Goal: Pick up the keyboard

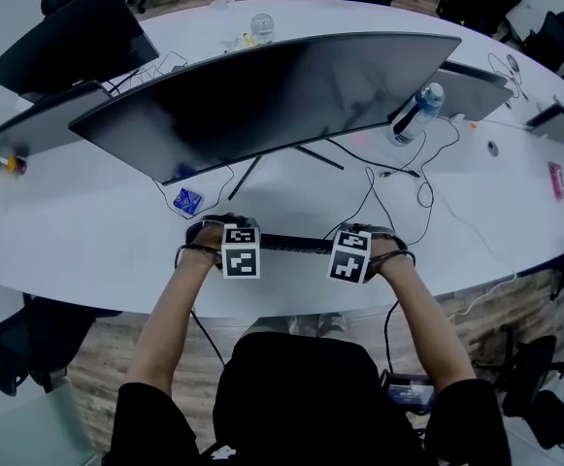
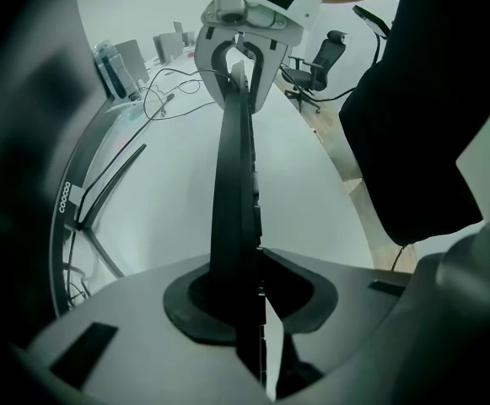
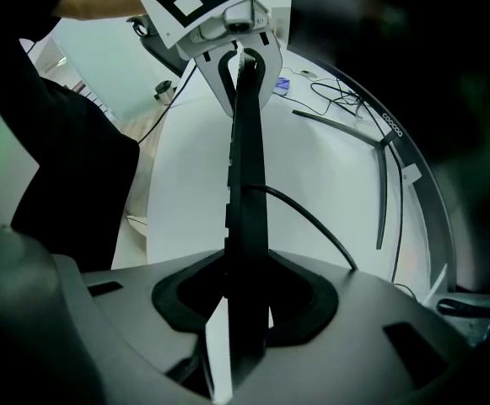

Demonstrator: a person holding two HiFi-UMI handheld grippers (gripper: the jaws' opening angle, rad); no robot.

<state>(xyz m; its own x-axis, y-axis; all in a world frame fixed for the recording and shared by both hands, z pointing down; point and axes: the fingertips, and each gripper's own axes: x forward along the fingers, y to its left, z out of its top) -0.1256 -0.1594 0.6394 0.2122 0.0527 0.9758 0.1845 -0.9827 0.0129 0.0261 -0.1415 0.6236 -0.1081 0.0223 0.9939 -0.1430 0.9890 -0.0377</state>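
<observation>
On the near edge of the white bench (image 1: pixel 87 231), the head view shows the keyboard (image 1: pixel 291 244) as a thin dark strip in front of a wide curved monitor (image 1: pixel 262 95). The left gripper (image 1: pixel 241 250) stands at its left end and the right gripper (image 1: pixel 351 255) at its right end, and both point down. From this view I cannot tell if the keyboard is already off the bench or rests on it.

Along the left gripper view, the keyboard runs edge-on from between the jaws up to the other gripper at the top. The jaws are clenched on the end of the keyboard, with the dark pads against its sides.

Along the right gripper view, the picture is the mirror of this: the jaws grasp the other end of the keyboard, and a black cable (image 3: pixel 312 218) leaves it to the right.

In my judgement, the reach and the grasp at both ends are done. What is left is the lift itself, with both hands rising together so that the keyboard stays level.
</observation>
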